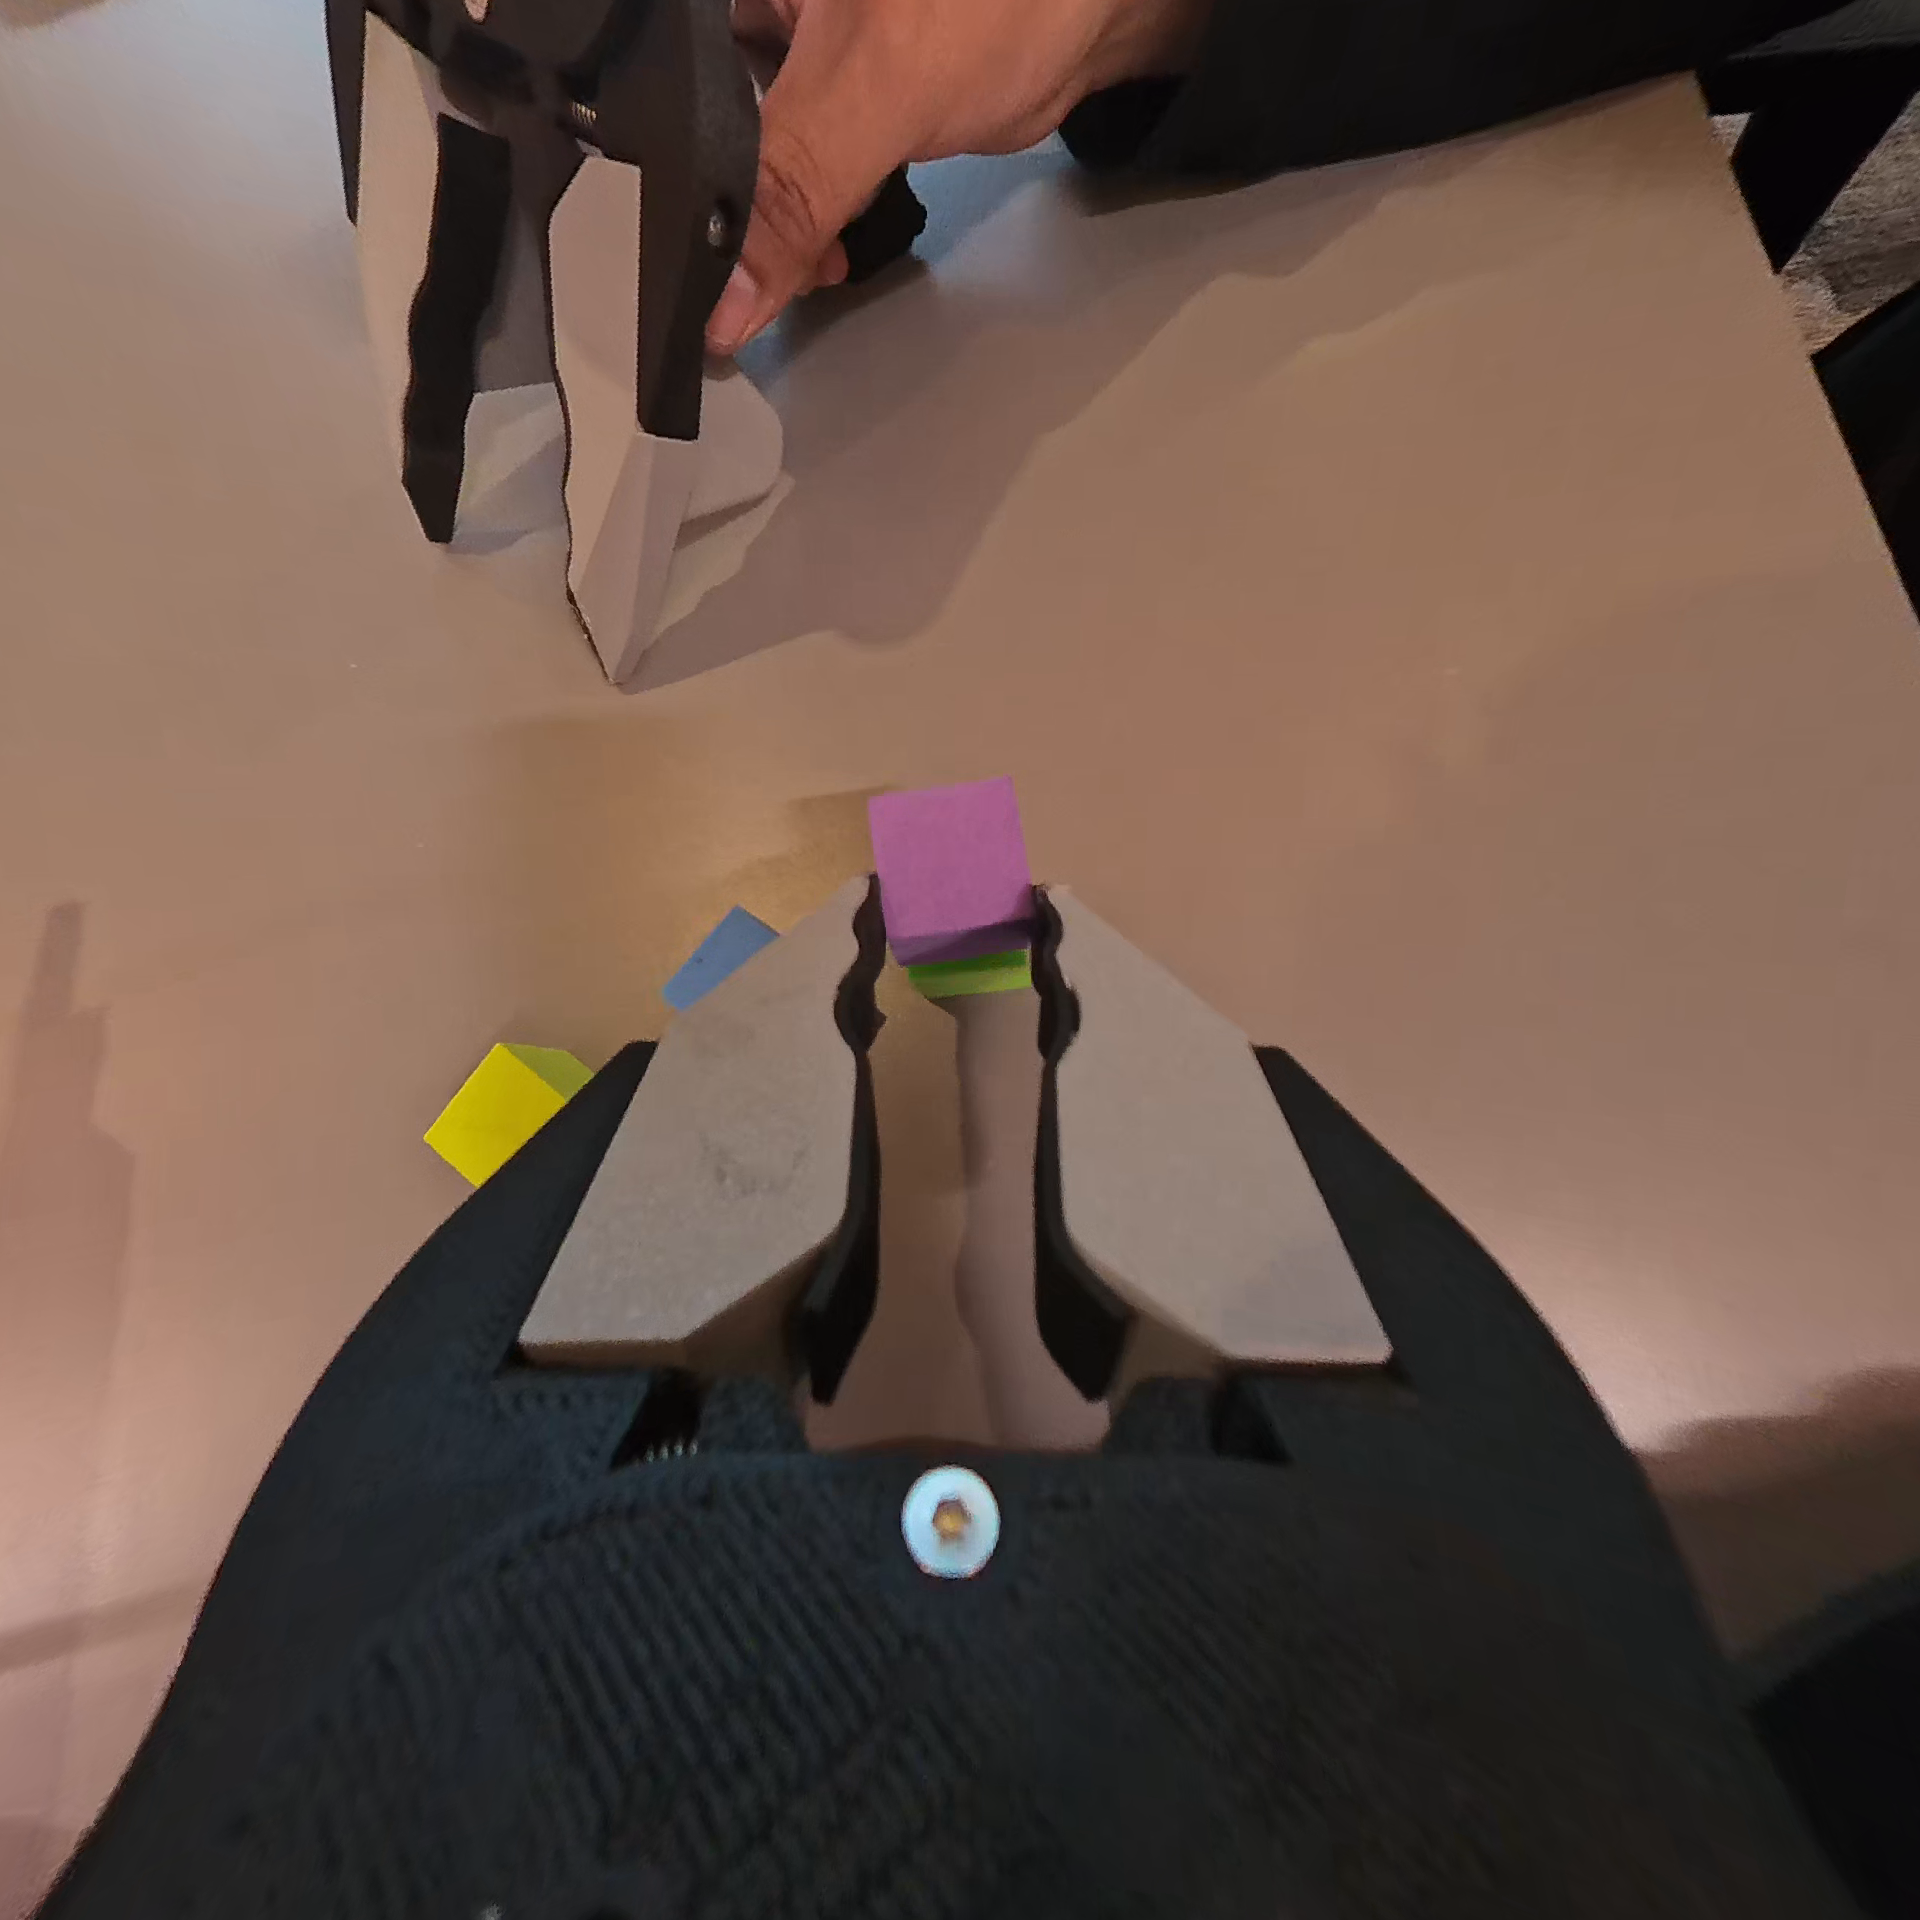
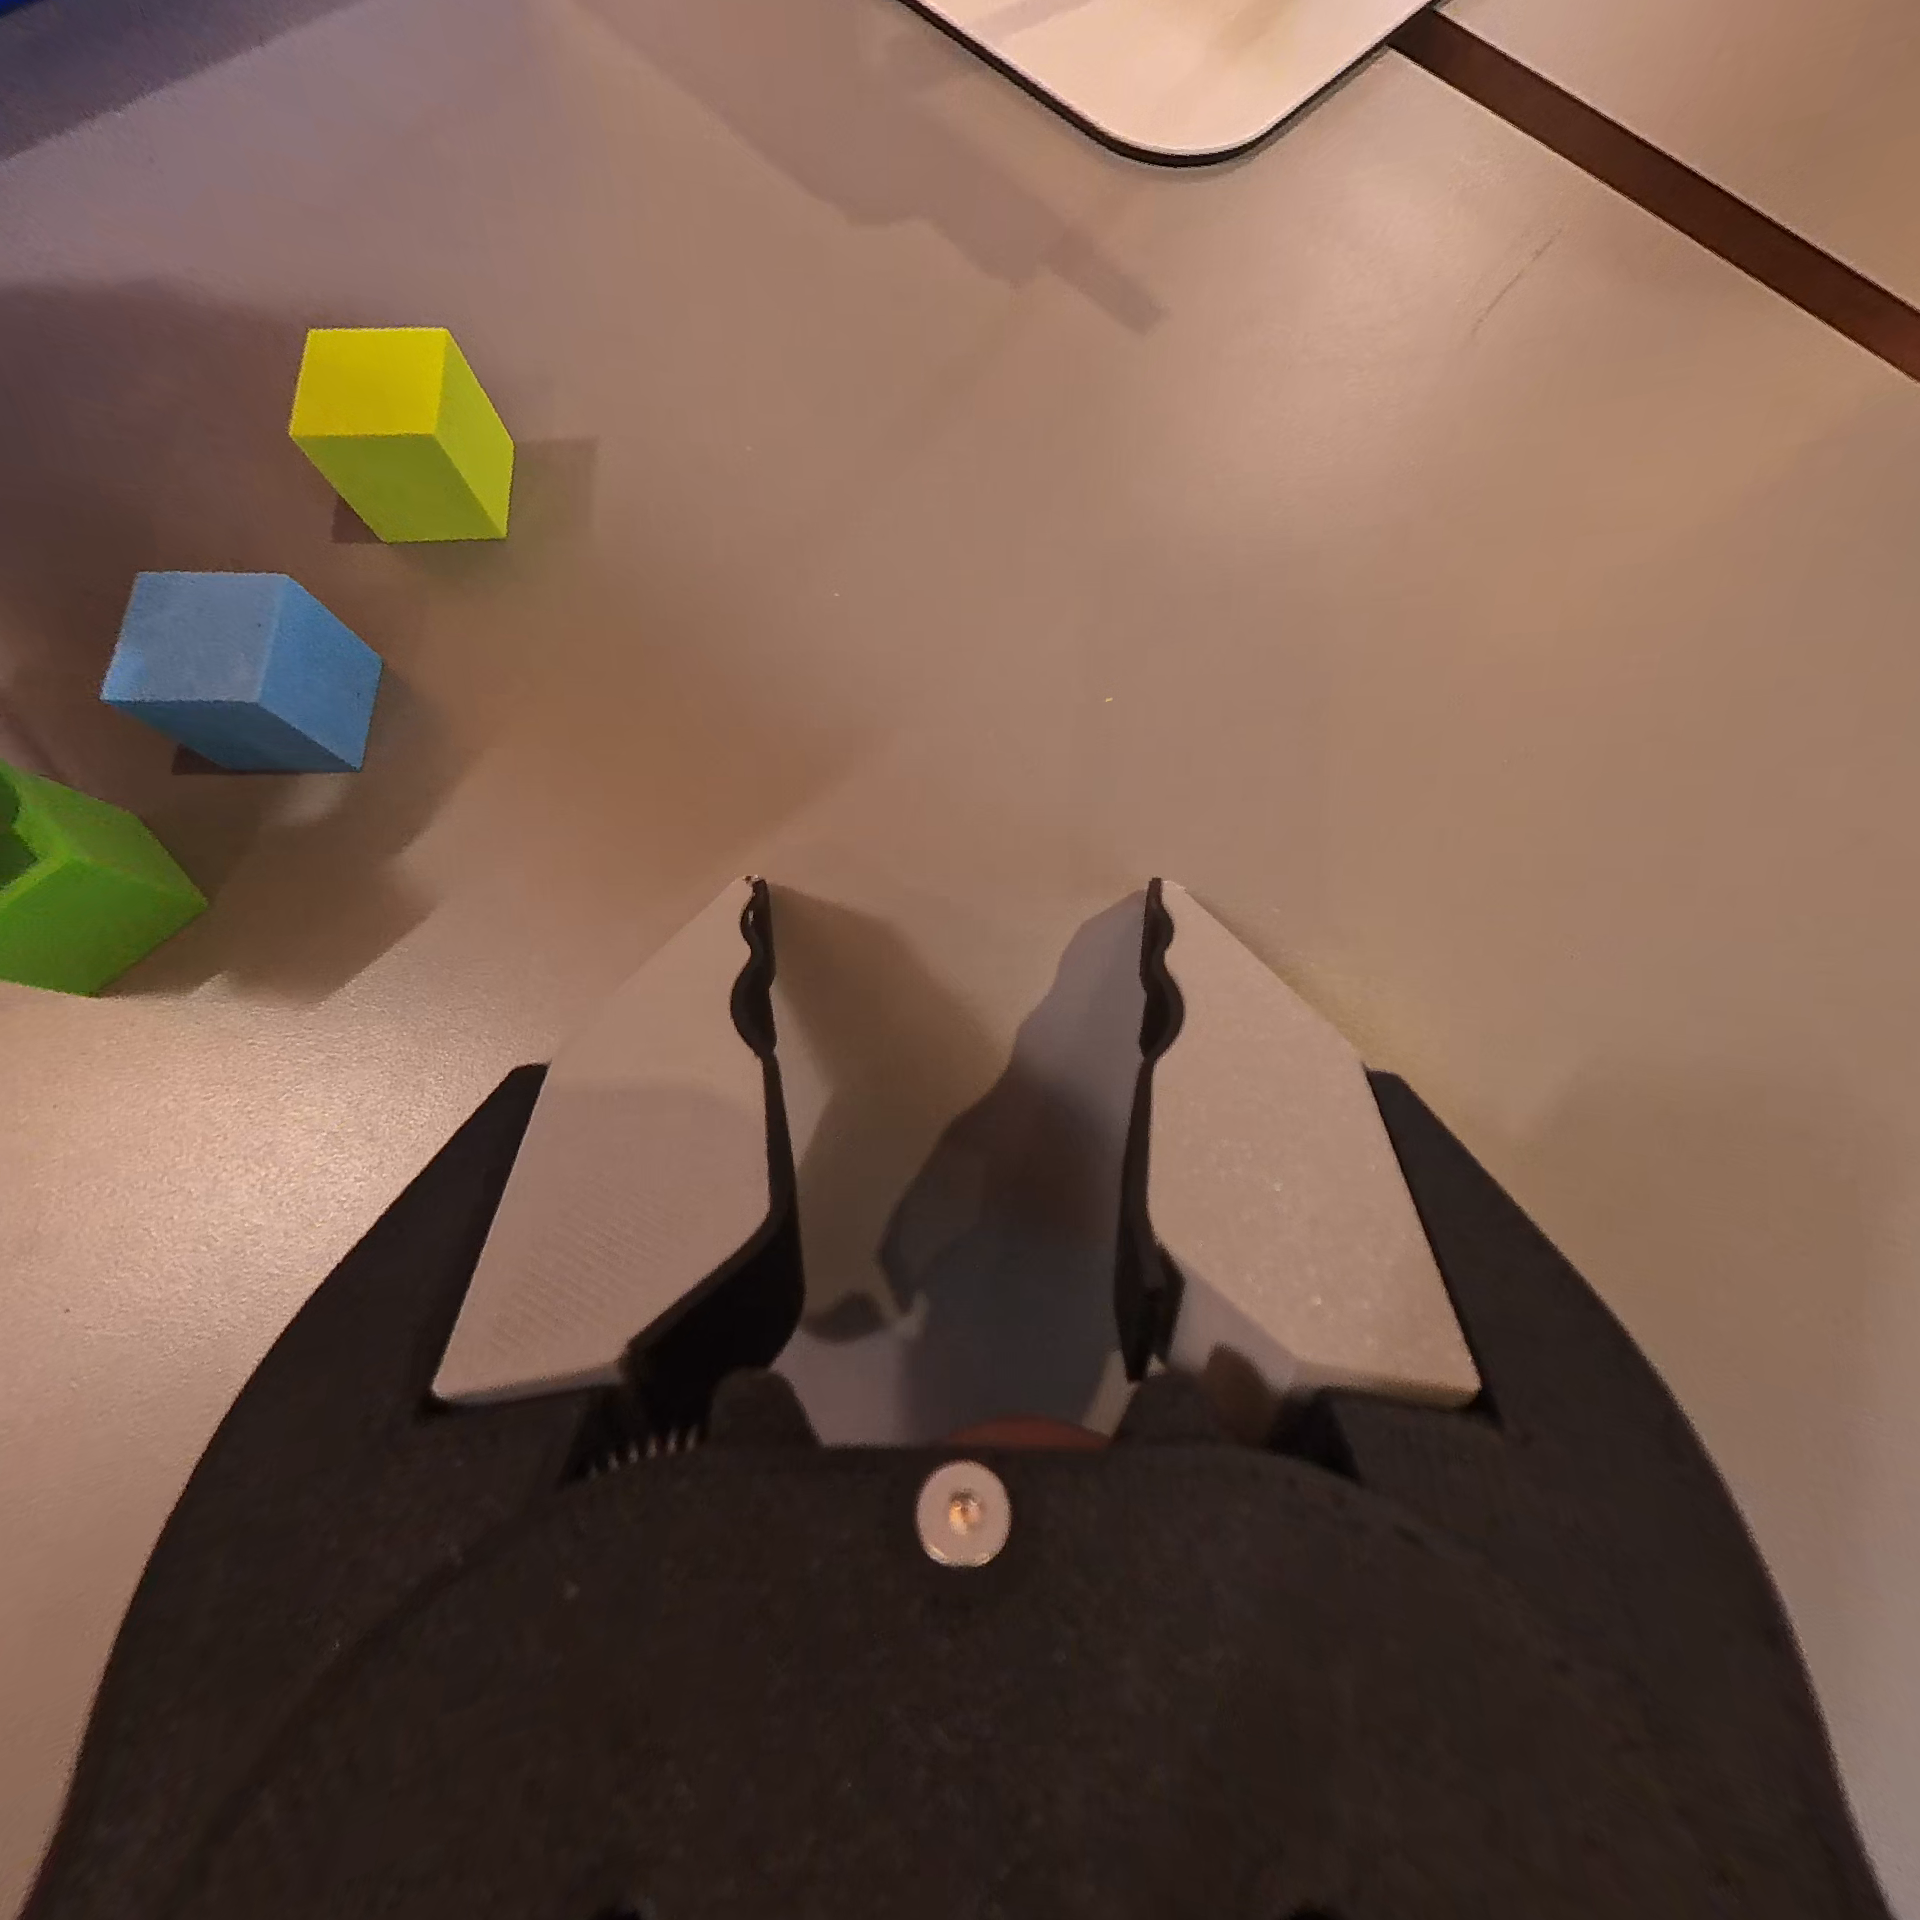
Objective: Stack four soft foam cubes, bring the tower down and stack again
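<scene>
**Purple cube riding over the green one**

The left gripper [image 1: 954, 894] is pinching the purple cube [image 1: 948, 858] between its fingertips, holding it directly above the green cube [image 1: 971, 975]; whether the two are touching is hard to tell from here. The blue cube [image 1: 717, 956] is sitting just to the left of the gripper, and the yellow cube [image 1: 499, 1112] is lying a little further out, both alone on the beige table [image 1: 1351, 831]. Across the table, the right gripper [image 2: 954, 888] is hanging over bare tabletop with its fingers spread wide and nothing between them, a hand [image 1: 914, 104] wrapping its handle. A white board [image 2: 1174, 62] is showing at the far edge.
</scene>
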The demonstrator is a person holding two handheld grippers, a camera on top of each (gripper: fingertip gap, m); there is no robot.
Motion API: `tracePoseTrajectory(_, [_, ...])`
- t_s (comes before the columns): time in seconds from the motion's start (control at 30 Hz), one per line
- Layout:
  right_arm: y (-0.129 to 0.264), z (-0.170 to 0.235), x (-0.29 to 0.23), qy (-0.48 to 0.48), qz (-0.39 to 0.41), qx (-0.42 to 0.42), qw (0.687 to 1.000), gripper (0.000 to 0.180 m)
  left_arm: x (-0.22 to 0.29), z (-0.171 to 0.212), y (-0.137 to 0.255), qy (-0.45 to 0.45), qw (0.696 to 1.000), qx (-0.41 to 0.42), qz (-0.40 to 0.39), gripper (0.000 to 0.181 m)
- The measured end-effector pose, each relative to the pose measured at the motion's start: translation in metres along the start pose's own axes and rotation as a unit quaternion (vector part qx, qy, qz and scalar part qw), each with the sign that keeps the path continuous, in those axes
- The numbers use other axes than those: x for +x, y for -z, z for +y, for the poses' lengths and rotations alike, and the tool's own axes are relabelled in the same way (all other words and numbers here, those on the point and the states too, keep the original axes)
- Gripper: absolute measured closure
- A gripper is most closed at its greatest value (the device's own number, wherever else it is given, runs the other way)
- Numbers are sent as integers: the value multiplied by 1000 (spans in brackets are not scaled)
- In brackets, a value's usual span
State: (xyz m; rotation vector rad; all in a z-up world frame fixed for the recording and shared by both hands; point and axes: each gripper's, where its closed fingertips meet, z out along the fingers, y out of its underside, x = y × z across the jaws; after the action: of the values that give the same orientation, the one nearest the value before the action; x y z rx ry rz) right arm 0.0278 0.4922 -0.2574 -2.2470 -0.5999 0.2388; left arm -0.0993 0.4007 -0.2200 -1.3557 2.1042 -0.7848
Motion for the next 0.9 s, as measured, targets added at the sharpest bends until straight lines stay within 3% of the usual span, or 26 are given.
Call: tracePoseTrajectory(0.9, [0, 0, 0, 0, -1, 0, 1000, 110, 1, 6, -7, -6, 1000, -20, 4, 155])
